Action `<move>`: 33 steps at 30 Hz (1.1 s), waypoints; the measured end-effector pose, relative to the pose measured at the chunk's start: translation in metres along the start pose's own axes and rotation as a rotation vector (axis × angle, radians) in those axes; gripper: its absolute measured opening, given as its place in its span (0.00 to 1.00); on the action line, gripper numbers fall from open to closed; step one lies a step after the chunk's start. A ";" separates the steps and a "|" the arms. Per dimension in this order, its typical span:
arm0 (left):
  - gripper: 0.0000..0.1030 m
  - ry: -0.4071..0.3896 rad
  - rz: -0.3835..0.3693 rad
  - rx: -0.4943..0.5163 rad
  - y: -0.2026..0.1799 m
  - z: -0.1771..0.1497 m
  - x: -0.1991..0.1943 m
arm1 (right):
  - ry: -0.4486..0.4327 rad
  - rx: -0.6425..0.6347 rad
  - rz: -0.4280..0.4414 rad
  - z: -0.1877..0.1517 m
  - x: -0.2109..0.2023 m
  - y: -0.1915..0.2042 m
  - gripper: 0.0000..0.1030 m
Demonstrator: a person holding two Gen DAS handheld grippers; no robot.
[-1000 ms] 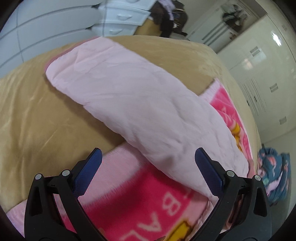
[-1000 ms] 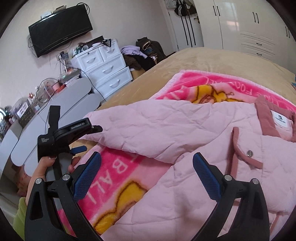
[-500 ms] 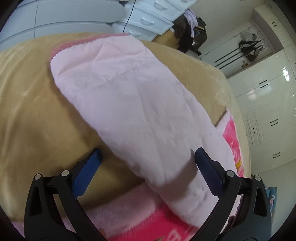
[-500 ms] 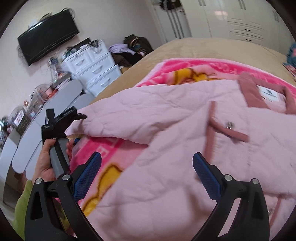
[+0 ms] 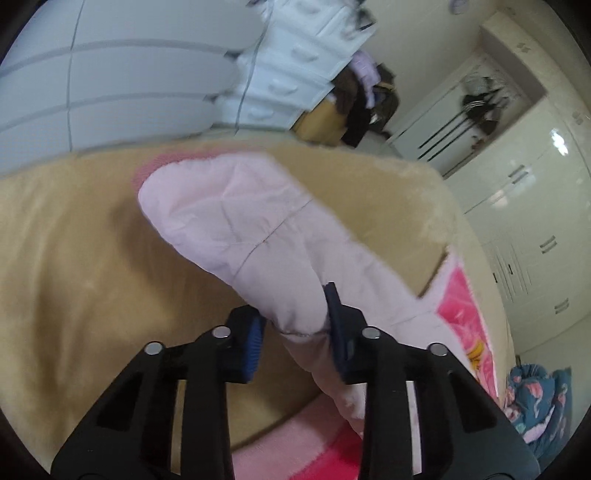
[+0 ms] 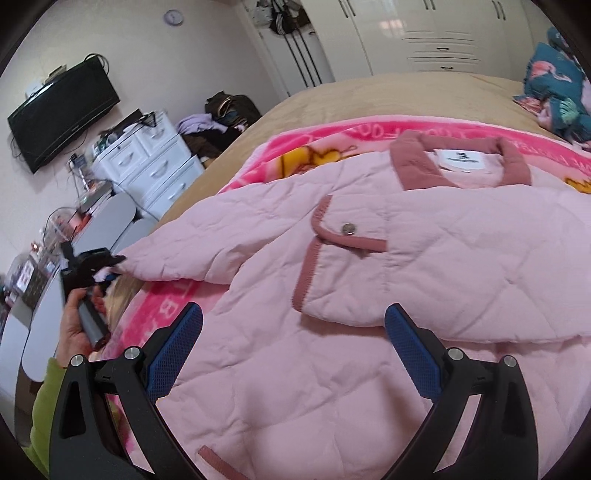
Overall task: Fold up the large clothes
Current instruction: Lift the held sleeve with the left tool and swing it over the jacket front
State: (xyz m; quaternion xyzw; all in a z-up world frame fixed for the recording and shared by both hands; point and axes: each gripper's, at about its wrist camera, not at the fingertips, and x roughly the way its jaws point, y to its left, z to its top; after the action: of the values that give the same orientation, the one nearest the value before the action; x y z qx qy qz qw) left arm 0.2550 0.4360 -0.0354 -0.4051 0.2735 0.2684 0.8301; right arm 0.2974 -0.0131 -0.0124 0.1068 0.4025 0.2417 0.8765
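A pale pink quilted jacket [image 6: 424,266] with dusty-rose collar and pocket trim lies spread on a bright pink blanket [image 6: 321,147] on the bed. Its left sleeve [image 5: 236,218] stretches out over the tan bedspread, cuff at the far end. My left gripper [image 5: 295,328] is shut on the sleeve, pinching a fold of it; it also shows in the right wrist view [image 6: 96,266] at the sleeve's end. My right gripper [image 6: 291,354] is open and empty, hovering over the jacket's front below the chest pocket [image 6: 343,258].
The tan bedspread [image 5: 74,258] covers the bed to its edge. White drawers [image 6: 151,166] and grey curved panels [image 5: 110,74] stand beside the bed. A blue patterned bundle [image 6: 554,77] lies at the far right. White wardrobes [image 6: 424,33] line the back wall.
My left gripper moved along the sleeve toward its cuff and closed on it. My right gripper moved over the jacket body and stayed open.
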 end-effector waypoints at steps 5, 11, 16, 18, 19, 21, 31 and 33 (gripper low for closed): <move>0.19 -0.097 -0.083 0.094 -0.041 0.011 -0.053 | -0.009 0.019 -0.011 -0.004 -0.015 -0.010 0.96; 0.14 -0.148 -0.137 0.171 -0.072 0.007 -0.093 | -0.030 0.051 -0.020 -0.008 -0.038 -0.025 0.96; 0.14 -0.169 -0.176 0.212 -0.093 0.001 -0.115 | -0.054 0.077 -0.019 -0.011 -0.056 -0.037 0.96; 0.14 -0.179 -0.209 0.216 -0.102 -0.002 -0.124 | -0.061 0.083 -0.018 -0.011 -0.061 -0.041 0.96; 0.13 -0.183 -0.223 0.218 -0.106 -0.004 -0.129 | -0.064 0.085 -0.015 -0.012 -0.064 -0.042 0.96; 0.13 -0.187 -0.248 0.229 -0.114 -0.008 -0.137 | -0.073 0.088 -0.019 -0.013 -0.071 -0.047 0.96; 0.13 -0.217 -0.381 0.362 -0.170 -0.048 -0.183 | -0.105 0.088 -0.057 -0.016 -0.093 -0.061 0.96; 0.13 -0.217 -0.402 0.386 -0.179 -0.056 -0.188 | -0.110 0.099 -0.057 -0.017 -0.096 -0.067 0.96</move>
State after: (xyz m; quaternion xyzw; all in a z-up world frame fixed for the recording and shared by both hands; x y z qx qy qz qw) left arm 0.2280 0.2537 0.1557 -0.2546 0.1432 0.0833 0.9528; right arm 0.2536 -0.1192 0.0139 0.1515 0.3682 0.1900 0.8974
